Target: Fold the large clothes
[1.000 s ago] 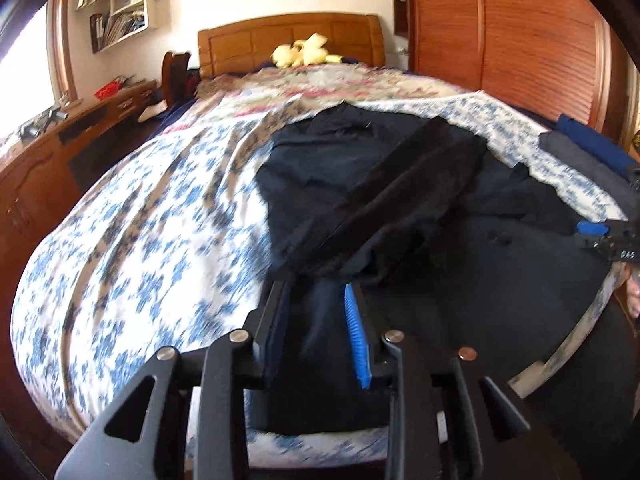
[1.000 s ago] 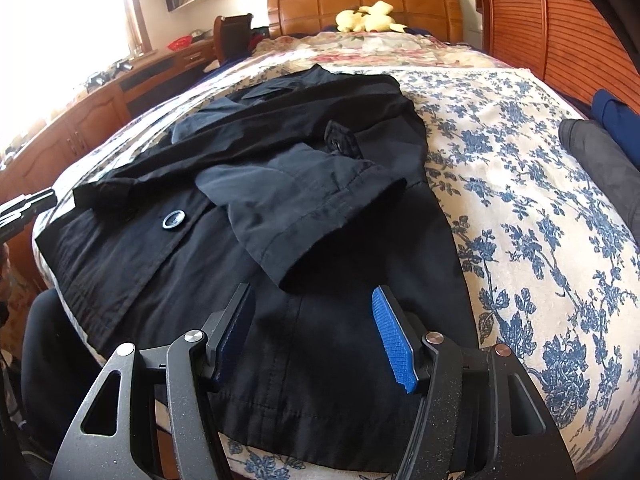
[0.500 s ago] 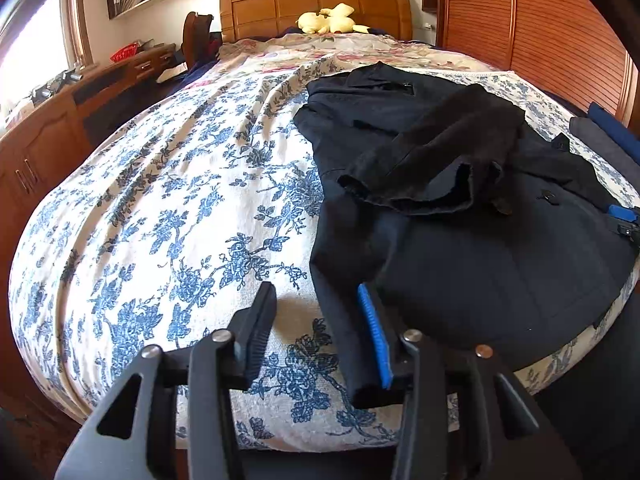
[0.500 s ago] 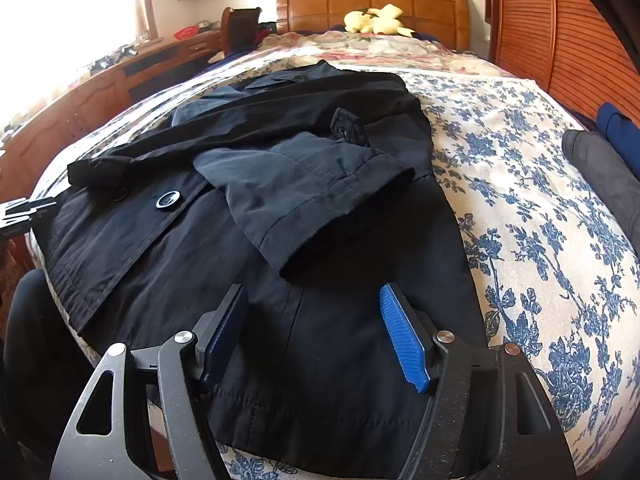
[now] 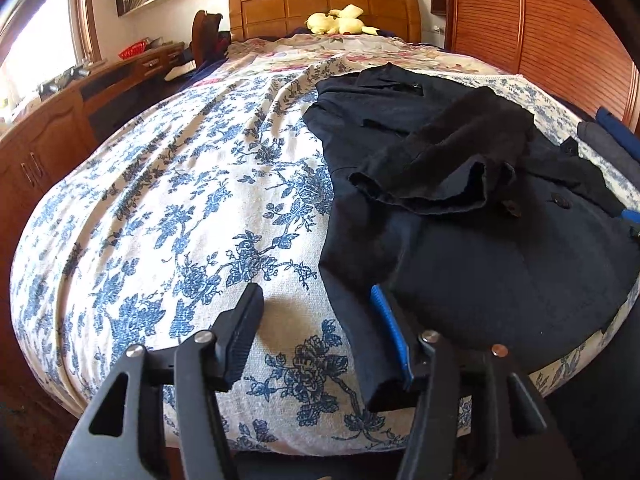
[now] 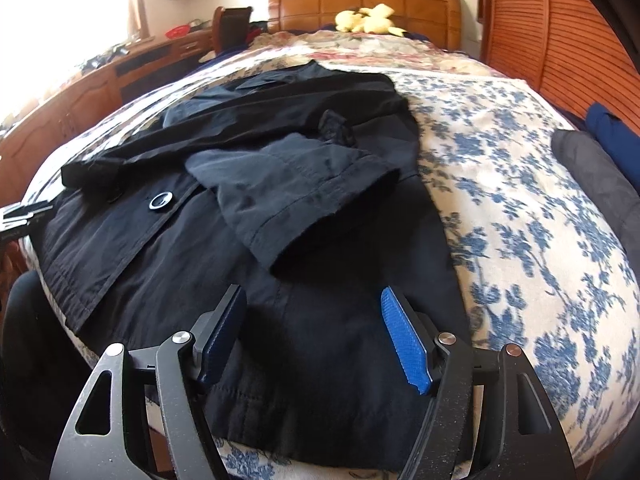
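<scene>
A large black coat [image 5: 472, 248] lies flat on the blue-flowered bedspread [image 5: 160, 208], both sleeves folded across its front. In the right wrist view the coat [image 6: 192, 264] fills the middle, with a round button [image 6: 161, 200] showing. My left gripper [image 5: 316, 332] is open at the foot of the bed, with the coat's left hem corner against its right finger. My right gripper [image 6: 314, 332] is open and empty just above the coat's hem. Its tip shows at the far right of the left wrist view [image 5: 630, 216].
A yellow plush toy [image 5: 340, 20] sits by the wooden headboard [image 5: 324, 8]. Folded grey and blue clothes [image 6: 600, 168] lie at the bed's right edge. A wooden desk and cabinets [image 5: 60, 132] run along the left; slatted wooden doors [image 5: 540, 32] stand on the right.
My left gripper has moved left off the coat to its hem corner and opened wider. My right gripper stayed over the hem, edging slightly closer.
</scene>
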Demonstrator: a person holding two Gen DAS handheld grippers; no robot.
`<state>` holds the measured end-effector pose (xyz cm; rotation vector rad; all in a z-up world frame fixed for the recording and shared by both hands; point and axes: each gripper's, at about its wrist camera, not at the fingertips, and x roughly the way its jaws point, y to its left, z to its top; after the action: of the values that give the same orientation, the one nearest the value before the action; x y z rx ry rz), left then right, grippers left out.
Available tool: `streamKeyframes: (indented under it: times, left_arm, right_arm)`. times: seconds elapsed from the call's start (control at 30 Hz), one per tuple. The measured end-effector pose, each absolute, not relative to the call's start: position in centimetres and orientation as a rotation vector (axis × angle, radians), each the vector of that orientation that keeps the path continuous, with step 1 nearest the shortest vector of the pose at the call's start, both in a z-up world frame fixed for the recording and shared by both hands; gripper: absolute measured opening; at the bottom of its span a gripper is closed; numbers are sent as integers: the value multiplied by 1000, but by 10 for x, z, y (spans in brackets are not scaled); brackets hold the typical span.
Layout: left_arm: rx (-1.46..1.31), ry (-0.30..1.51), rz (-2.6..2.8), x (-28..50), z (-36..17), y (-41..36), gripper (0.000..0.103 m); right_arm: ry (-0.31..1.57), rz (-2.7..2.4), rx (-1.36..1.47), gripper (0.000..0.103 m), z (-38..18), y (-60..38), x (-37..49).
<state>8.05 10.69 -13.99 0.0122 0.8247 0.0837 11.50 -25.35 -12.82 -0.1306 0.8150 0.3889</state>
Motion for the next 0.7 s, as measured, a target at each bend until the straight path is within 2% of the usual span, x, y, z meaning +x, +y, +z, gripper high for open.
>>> streamKeyframes:
  times: [0.27,0.57,0.67,0.7]
  left_arm:
    - [51,817,66,70,-137,103,55]
    - [-28,822,-32,45,-134,101,55]
    - [-25,823,-36,43,-133,98,50]
    - [-25,821,-40,43,-133,97,46]
  right_arm:
    - [791,308,-161,72,-110,-289,104]
    - [863,303,-144,71,-123,-314,96]
    - [869,343,-151,61,-124,-306,94]
    - [869,367,-146,51,-123,-303,93]
